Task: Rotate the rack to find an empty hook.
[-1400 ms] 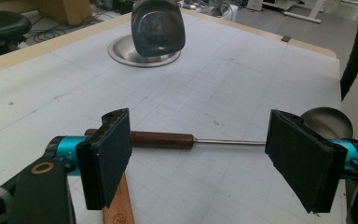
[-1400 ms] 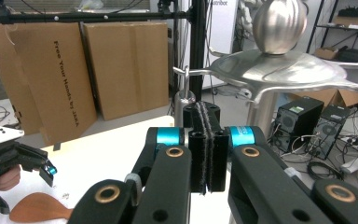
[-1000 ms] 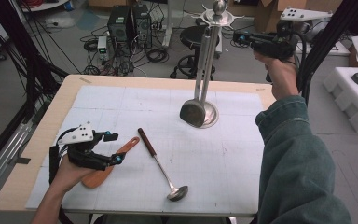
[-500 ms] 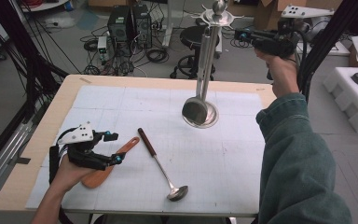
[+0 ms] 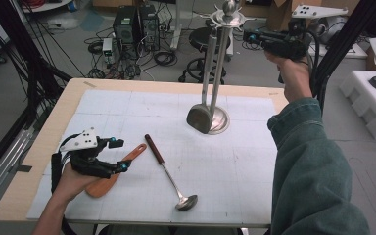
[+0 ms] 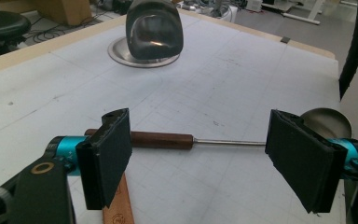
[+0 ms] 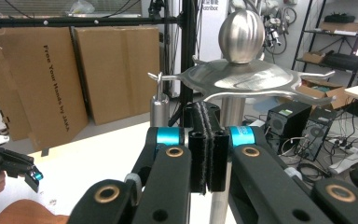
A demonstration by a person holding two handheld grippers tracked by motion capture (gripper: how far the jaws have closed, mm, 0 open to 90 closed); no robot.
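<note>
Steel everywhere in the high view: utensil stand (image 5: 221,63) at about 1 o'clock on the table (image 5: 44,147), with a metal spatula (image 5: 201,110) hung from one hook, blade just above the base. Right gripper (image 5: 252,36) up beside the stand's top disc, probably fresh off hanging that spatula. Left gripper (image 5: 120,155) down at 8 o'clock, over a wooden spatula (image 5: 108,176), with a ladle (image 5: 169,171) just beside it toward 6 o'clock (likely next for the hooks).

Left gripper view: jaws spread wide, gripping nothing. Ladle (image 6: 168,140) across the gap beyond the pads, brown handle near the left pad, bowl behind the right one. Wooden spatula (image 6: 116,205) beneath the left jaw.

Right gripper view: jaws pressed together, nothing between them, just below the stand's disc (image 7: 242,77); hung spatula's handle end (image 7: 160,109) at 11 o'clock.
</note>
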